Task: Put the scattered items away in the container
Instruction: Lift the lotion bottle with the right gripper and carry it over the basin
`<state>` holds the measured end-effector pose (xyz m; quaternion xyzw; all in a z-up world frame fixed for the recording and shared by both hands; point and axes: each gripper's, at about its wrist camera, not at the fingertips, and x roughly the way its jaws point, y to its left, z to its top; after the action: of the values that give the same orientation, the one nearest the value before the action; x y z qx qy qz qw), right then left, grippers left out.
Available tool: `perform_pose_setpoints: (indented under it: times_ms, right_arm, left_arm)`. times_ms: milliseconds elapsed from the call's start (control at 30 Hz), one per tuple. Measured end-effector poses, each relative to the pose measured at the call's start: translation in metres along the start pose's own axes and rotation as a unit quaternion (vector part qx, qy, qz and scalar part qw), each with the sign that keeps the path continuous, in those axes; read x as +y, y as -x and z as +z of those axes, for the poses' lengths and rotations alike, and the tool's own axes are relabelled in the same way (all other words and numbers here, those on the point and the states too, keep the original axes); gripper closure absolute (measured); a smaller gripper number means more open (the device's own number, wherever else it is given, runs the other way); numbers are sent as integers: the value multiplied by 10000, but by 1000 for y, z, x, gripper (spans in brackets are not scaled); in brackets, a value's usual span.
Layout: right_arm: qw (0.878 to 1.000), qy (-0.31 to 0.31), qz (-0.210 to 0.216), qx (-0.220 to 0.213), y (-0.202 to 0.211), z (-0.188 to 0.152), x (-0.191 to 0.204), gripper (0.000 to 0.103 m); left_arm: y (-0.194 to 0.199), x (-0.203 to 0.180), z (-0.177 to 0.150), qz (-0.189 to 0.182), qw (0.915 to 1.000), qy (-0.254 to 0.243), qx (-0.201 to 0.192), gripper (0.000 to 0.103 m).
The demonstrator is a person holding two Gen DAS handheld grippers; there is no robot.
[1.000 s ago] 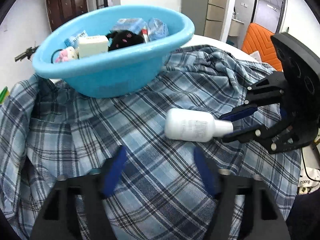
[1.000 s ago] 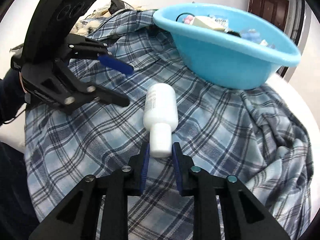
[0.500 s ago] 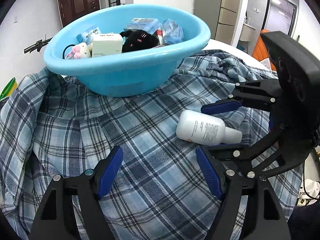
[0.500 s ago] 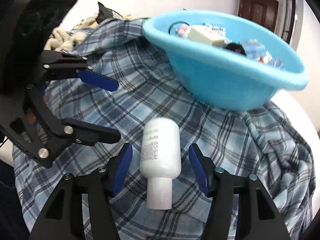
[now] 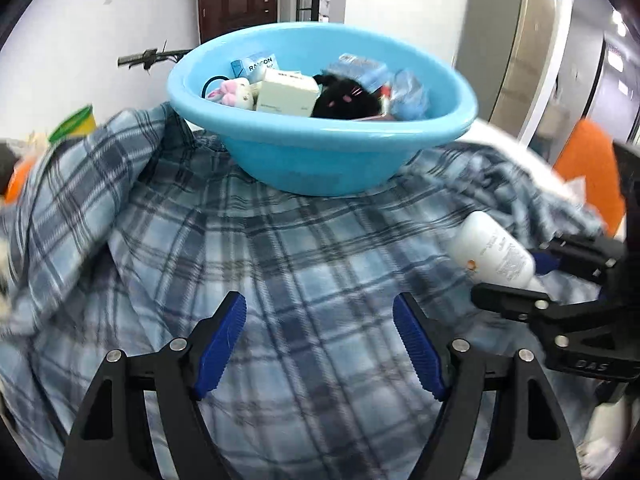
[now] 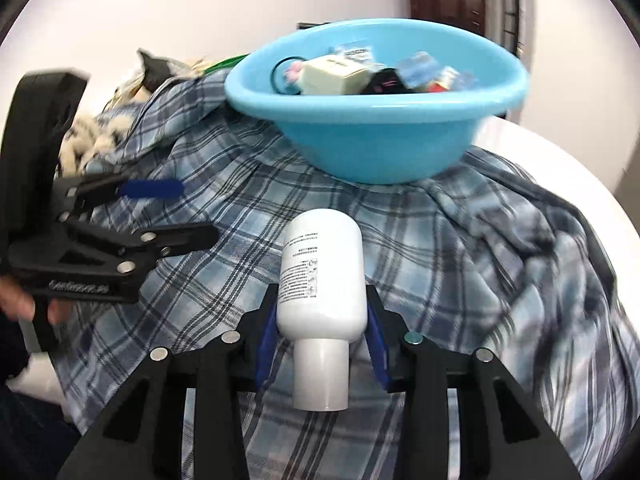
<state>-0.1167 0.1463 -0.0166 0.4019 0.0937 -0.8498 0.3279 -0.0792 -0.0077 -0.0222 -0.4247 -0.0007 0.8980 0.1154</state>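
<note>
A white bottle (image 6: pixel 322 276) with a white cap sits between my right gripper's (image 6: pixel 322 320) blue pads, which are shut on its body; it is lifted off the plaid cloth and points at the basin. In the left wrist view the bottle (image 5: pixel 494 254) shows at the right, held by the right gripper (image 5: pixel 532 276). The blue basin (image 5: pixel 320 152) stands at the back on the cloth and holds boxes, a black plush toy and packets. It also shows in the right wrist view (image 6: pixel 376 132). My left gripper (image 5: pixel 320 332) is open and empty above the cloth; it also shows at the left in the right wrist view (image 6: pixel 180 212).
A blue plaid cloth (image 5: pixel 280 280) covers the round white table (image 6: pixel 560 168). A furry patterned item (image 6: pixel 100 136) lies at the cloth's far left edge. An orange chair (image 5: pixel 592 176) stands at the right, and a green-rimmed object (image 5: pixel 74 124) sits at the left.
My right gripper has closed on the bottle's body and lifted it off the cloth. My left gripper has pulled back and to the left, staying open.
</note>
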Motion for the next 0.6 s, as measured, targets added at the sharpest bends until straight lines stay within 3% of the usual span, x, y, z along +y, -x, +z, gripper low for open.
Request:
perform_pose_setpoints:
  times_ms: [67,133,200,267,467,600]
  right_arm:
    - [9991,0,-386,-182,16,-5,2,65]
    - [9961,23,-800,-361,29,-12,6,65]
    - [9964,-312,-669,-415,41,-17,4,65]
    - [9965,-541,-499,-408,47,-22,4,65]
    - [9965,-629,-459,-311,46,-33,9,65]
    - [9960,-597,-465,-485,54,-27,11,65]
  left_arm:
    - [5,-2,-5,-4,9999,116,-69,24]
    - [9,-7,-10,126,9996,157,-179,16]
    - [10,-13,-16,246,9994,181,-186,16]
    - [9,-17,-22,95,9995,276,-89,16]
    - [10,-19,-28,281,9984,486,-65,16]
    - [22,-19,-19,377,9981,425,-224,16]
